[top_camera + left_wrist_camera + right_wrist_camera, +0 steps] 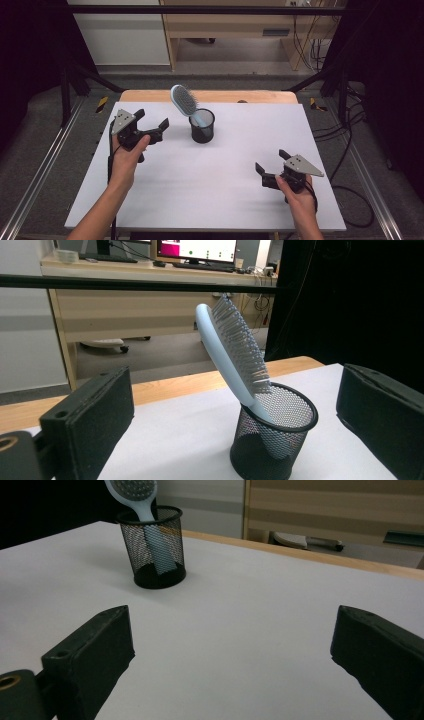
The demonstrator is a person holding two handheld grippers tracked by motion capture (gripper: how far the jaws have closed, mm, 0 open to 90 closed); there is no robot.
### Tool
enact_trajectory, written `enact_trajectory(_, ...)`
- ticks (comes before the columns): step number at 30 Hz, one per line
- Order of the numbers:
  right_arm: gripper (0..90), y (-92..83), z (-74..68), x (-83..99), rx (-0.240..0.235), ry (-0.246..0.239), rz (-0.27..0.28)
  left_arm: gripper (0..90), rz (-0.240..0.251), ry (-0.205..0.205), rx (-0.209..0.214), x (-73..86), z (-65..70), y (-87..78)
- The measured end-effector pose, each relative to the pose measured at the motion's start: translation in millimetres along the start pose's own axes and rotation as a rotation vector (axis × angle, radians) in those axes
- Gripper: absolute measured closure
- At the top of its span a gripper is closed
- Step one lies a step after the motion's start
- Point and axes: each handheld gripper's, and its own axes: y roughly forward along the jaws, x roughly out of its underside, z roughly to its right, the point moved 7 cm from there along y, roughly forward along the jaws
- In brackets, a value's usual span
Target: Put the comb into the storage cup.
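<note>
Near back edge of white surface (210, 185): black mesh cup (202, 126), blue hairbrush (184, 101) standing in it, handle down, head leaning left. Left gripper view: bristles (240, 340) face right, brush rests on cup rim. Right gripper view: handle seen through mesh. Left gripper (151, 123) just left of cup, jaws wide open, holding nothing. Right gripper (270, 165) near front right, jaws wide open, nothing held. Lots of bare room in middle and front.
</note>
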Motion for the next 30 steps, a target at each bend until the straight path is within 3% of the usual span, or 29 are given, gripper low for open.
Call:
enact_trajectory(8,3.9,2.4,4.6,6.6,0.004,-0.015,-0.018,1.7,0.010,0.045,0.007,-8.2,1.9,-5.5)
enact_trajectory(15,3.8,-1.9,3.6,6.7,0.007,-0.036,-0.021,1.7,0.020,0.053,0.009,-15.6,-0.1,-17.1)
enact_trajectory(30,4.3,-2.8,6.5,9.5,0.009,-0.037,-0.023,1.4,0.049,0.062,-0.038,-29.4,-30.4,-57.5)
